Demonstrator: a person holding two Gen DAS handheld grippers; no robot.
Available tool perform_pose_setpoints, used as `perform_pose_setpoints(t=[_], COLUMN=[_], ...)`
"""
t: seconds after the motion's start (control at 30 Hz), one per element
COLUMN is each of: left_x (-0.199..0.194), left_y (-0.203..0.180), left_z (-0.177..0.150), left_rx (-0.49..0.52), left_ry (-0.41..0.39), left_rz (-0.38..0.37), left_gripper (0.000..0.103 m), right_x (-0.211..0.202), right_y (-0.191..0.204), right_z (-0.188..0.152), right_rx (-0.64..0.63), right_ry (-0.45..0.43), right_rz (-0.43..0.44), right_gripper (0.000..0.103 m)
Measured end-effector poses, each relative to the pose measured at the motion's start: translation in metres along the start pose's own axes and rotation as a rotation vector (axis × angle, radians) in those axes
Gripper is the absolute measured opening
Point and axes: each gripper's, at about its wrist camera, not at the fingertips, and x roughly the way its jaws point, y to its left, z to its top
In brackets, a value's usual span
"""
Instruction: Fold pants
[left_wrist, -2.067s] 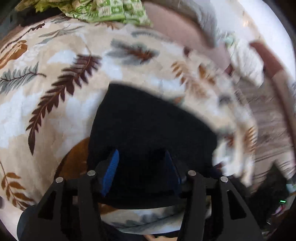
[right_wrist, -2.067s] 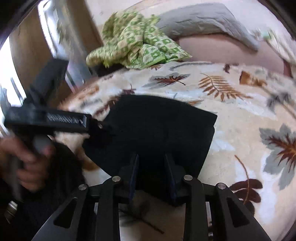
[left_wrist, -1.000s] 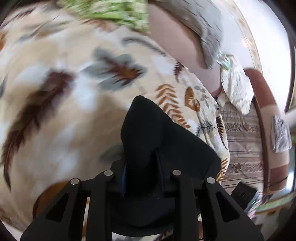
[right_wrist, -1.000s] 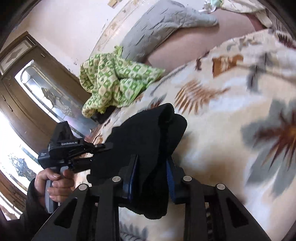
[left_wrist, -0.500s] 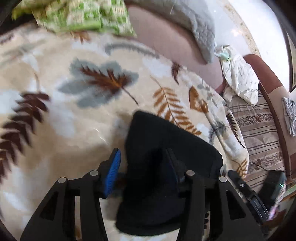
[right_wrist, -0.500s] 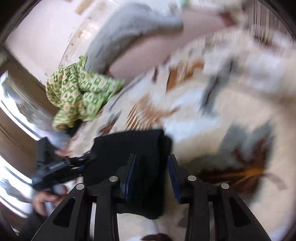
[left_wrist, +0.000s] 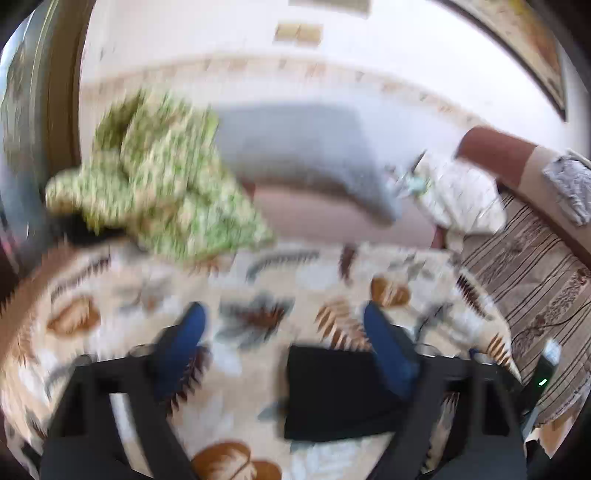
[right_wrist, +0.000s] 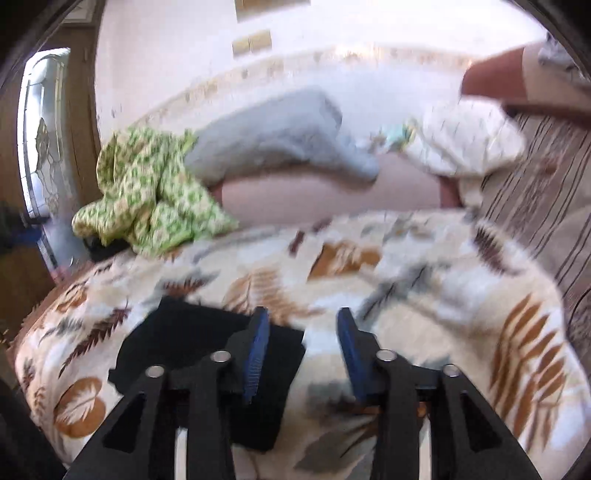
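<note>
The black pants (left_wrist: 332, 391) lie folded into a small flat rectangle on the leaf-print blanket (left_wrist: 258, 288). They also show in the right wrist view (right_wrist: 192, 343), low and left. My left gripper (left_wrist: 284, 332) is open and empty, raised above the blanket with the pants under its right finger. My right gripper (right_wrist: 301, 343) is open and empty, with the pants' right edge behind its left finger. Both views are blurred.
A crumpled green patterned cloth (left_wrist: 155, 184) and a grey pillow (left_wrist: 314, 151) lie at the far side of the bed. A white patterned cloth (right_wrist: 469, 140) sits at the back right. A striped brown cover (left_wrist: 535, 280) lies to the right.
Both grippers let go of the pants and pulled back and up. The pants now lie folded flat on the blanket. The left jaws have opened wider.
</note>
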Motion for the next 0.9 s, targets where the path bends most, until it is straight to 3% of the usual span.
perform_pose_setpoints(t=[0.1,0.2,0.27,0.37,0.47,0.5,0.57,0.63,0.67,0.73,0.9], left_x=[0.01,0.043,0.065,0.087,0.102,0.107,0.116,0.128,0.136,0.139,0.134], left_y=[-0.007,-0.017,-0.021,-0.024,-0.032,-0.034,-0.04,-0.042,-0.042,-0.042,-0.033], left_z=[-0.001,-0.014,-0.029,-0.049,-0.072,-0.081,-0.101,-0.12,-0.134,-0.15,-0.147], left_rx=[-0.051,-0.042,-0.072,-0.108,-0.099,-0.094,-0.082,-0.067,-0.069,-0.048,-0.091], left_ry=[0.013,0.116,0.197,0.3,0.365,0.389,0.449,0.511,0.543,0.528,0.528], left_rz=[-0.065,-0.074,-0.074,-0.105,-0.112,-0.108,-0.085,-0.042,-0.013,0.007,-0.057], left_gripper=[0.092,0.092,0.088,0.08,0.076,0.073,0.054,0.042,0.041,0.042,0.041], right_x=[0.004,0.007,0.012,0.024,0.032,0.034,0.037,0.041,0.046,0.06,0.062], right_y=[-0.012,-0.018,-0.013,0.003,0.017,0.02,0.024,0.028,0.029,0.033,0.033], right_z=[0.001,0.0,-0.004,-0.013,-0.018,-0.019,-0.022,-0.026,-0.031,-0.045,-0.045], right_rx=[0.076,0.112,0.096,0.061,0.034,0.031,0.026,0.013,-0.003,-0.037,-0.026], right_ry=[0.054,0.102,0.148,0.24,0.291,0.301,0.31,0.337,0.374,0.475,0.476], right_rz=[0.079,0.076,0.125,0.221,0.237,0.243,0.234,0.225,0.212,0.181,0.17], right_gripper=[0.048,0.042,0.034,0.031,0.03,0.028,0.028,0.028,0.028,0.028,0.028])
